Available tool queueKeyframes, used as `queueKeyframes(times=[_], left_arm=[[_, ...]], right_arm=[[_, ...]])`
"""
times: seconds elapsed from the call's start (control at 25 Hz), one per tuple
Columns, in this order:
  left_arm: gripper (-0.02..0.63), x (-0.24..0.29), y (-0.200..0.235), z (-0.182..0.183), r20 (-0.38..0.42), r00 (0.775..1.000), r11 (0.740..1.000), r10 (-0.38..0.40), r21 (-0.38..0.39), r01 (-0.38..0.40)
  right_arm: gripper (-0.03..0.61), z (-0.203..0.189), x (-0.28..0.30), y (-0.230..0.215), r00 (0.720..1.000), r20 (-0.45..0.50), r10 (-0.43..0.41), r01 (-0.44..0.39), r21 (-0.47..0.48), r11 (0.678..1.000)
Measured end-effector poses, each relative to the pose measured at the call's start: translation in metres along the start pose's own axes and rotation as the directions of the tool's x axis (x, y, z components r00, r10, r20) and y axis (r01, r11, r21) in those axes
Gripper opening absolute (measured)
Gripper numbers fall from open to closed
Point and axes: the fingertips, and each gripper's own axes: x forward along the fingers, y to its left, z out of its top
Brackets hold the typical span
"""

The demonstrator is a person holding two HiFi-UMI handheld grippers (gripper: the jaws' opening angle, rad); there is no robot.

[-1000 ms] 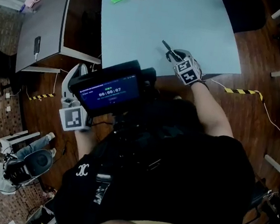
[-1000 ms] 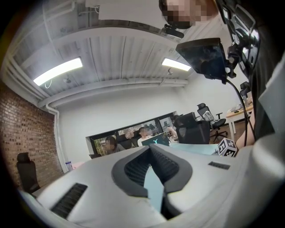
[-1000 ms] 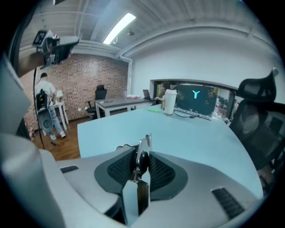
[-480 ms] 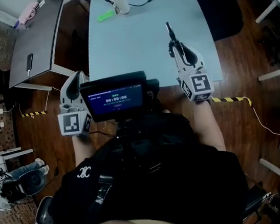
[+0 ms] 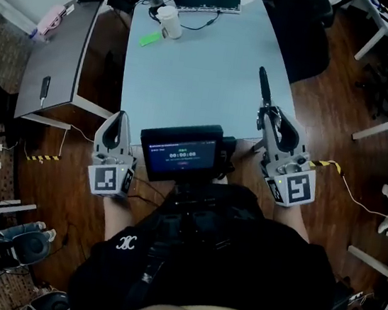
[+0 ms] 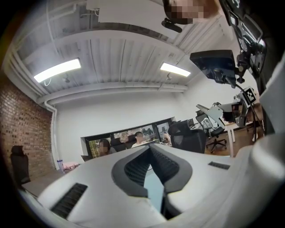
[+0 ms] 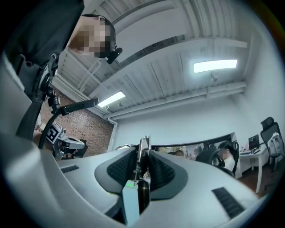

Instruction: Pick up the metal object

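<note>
Your right gripper (image 5: 264,110) is pinching the metal object (image 5: 263,86). In the right gripper view the thin bright strip (image 7: 142,156) stands edge-on between the ribbed pads, clamped on both sides. In the head view it sticks out past the tips toward the top of the frame, clear of the pale blue table (image 5: 191,71), near the table's lower right edge.

Your left gripper (image 5: 119,116) sits at lower left off the table's corner, pads pressed together at the tips with nothing between them.

Watch the grip. The hold looks to be near one end of a slim, smooth piece, so most of its length hangs free. A quick swing or wrist flick could pivot it in the pads or let it slide out. From where you are, it would likely land on the table edge or the wooden floor (image 5: 326,133). Ease the squeeze and it goes.
</note>
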Motion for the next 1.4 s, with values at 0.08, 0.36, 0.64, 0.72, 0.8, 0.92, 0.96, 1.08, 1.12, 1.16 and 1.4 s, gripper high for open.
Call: queueKeyframes(times=[0.08, 0.36, 0.64, 0.72, 0.8, 0.92, 0.96, 1.08, 1.12, 1.16, 1.4], left_arm=[[0.009, 0.007, -0.001, -0.002, -0.004, 1.0, 1.0, 0.003, -0.01, -0.003], [0.009, -0.047, 0.001, 0.013, 0.1, 0.995, 1.0, -0.004, -0.005, 0.005], [0.009, -0.061, -0.002, 0.02, 0.112, 0.994, 1.0, -0.011, 0.004, 0.01], [0.009, -0.1, -0.006, 0.018, 0.119, 0.993, 1.0, -0.02, 0.009, 0.019], [0.009, -0.144, -0.009, 0.012, 0.118, 0.993, 1.0, -0.026, -0.005, 0.027], [0.009, -0.206, -0.005, -0.004, 0.127, 0.992, 0.999, -0.028, -0.012, 0.03], [0.009, -0.227, -0.004, -0.01, 0.125, 0.992, 0.999, -0.028, -0.012, 0.03], [0.009, -0.287, -0.003, -0.023, 0.112, 0.993, 0.999, -0.023, -0.025, 0.026], [0.009, -0.305, -0.004, -0.026, 0.111, 0.994, 0.999, -0.023, -0.029, 0.026], [0.009, -0.323, -0.007, -0.028, 0.111, 0.993, 0.999, -0.025, -0.031, 0.029], [0.009, -0.409, -0.021, -0.027, 0.108, 0.992, 0.997, -0.066, -0.036, 0.07]], right_arm=[[0.072, 0.006, 0.0, -0.002, 1.0, 0.012, 0.012, -0.012, -0.004, 1.0], [0.072, 0.025, -0.044, 0.031, 1.0, 0.015, -0.028, 0.028, -0.024, 0.999], [0.072, 0.029, -0.058, 0.032, 0.999, 0.01, -0.047, 0.047, 0.018, 0.999], [0.072, 0.038, -0.081, 0.061, 0.999, 0.013, -0.04, 0.039, 0.029, 0.999], [0.072, 0.052, -0.107, 0.09, 0.998, 0.034, -0.053, 0.052, 0.023, 0.998], [0.072, 0.065, -0.147, 0.137, 0.997, 0.045, -0.063, 0.063, 0.006, 0.998], [0.072, 0.068, -0.161, 0.153, 0.997, 0.049, -0.066, 0.066, 0.002, 0.998], [0.072, 0.078, -0.203, 0.197, 0.995, 0.059, -0.076, 0.076, -0.008, 0.997], [0.072, 0.081, -0.217, 0.21, 0.995, 0.058, -0.083, 0.084, -0.009, 0.996], [0.072, 0.084, -0.231, 0.221, 0.994, 0.054, -0.094, 0.094, -0.003, 0.996], [0.072, 0.113, -0.295, 0.281, 0.988, 0.069, -0.139, 0.137, 0.03, 0.99]])
